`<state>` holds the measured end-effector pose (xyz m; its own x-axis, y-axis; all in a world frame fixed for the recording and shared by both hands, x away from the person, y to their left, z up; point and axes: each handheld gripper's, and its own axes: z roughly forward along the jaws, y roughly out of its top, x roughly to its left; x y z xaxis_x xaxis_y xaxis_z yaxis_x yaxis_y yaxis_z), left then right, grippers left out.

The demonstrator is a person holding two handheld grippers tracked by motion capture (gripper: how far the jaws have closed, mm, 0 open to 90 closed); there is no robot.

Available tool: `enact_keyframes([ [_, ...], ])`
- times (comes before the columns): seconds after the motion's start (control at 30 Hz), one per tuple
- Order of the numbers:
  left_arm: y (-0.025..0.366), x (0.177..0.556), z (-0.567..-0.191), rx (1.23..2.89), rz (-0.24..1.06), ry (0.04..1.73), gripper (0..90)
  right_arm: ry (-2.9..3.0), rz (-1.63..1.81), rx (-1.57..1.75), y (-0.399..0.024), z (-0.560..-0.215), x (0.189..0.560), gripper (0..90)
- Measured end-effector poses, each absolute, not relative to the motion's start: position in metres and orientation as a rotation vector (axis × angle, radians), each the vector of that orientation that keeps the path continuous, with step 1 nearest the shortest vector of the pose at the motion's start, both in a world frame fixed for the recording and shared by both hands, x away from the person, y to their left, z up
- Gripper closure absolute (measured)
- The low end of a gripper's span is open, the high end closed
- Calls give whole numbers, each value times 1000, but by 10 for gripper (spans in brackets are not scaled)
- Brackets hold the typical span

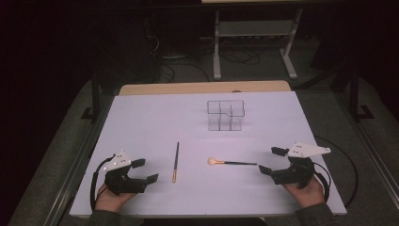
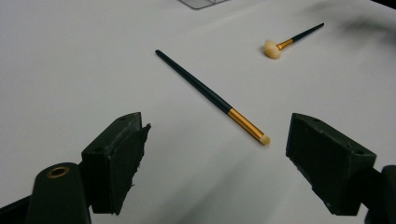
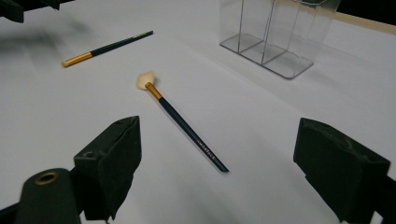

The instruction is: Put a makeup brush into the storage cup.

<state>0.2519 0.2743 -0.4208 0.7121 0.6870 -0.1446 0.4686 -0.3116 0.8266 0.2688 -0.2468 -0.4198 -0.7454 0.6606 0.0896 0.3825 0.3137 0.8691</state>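
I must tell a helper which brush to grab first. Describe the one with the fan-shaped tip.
On the white table, in front of the clear organizer, two brushes lie. The fan brush lies crosswise nearer the right gripper; its pale tip is wide, while the thin brush has a narrow one.

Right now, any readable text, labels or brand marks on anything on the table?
Fan-tipped dark-handled makeup brush: small reddish print near the handle end, too blurred to read.
Thin dark-handled brush with gold ferrule: no text visible.
Clear plastic compartment organiser: no text visible.
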Motion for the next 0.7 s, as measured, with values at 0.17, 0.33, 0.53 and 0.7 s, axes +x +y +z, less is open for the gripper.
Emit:
enact_keyframes([
  [0.17,274,253,-421,1970,293,893,193,2304,1399,947,-247,-421,270,144],
  [0.33,273,253,-420,1970,299,890,194,2298,1399,945,-248,-421,270,145],
  [0.53,272,252,-418,1958,302,907,199,2297,1403,953,-248,-421,270,144],
  [0.7,268,251,-412,1958,318,913,206,2280,1412,969,-251,-420,270,144],
])
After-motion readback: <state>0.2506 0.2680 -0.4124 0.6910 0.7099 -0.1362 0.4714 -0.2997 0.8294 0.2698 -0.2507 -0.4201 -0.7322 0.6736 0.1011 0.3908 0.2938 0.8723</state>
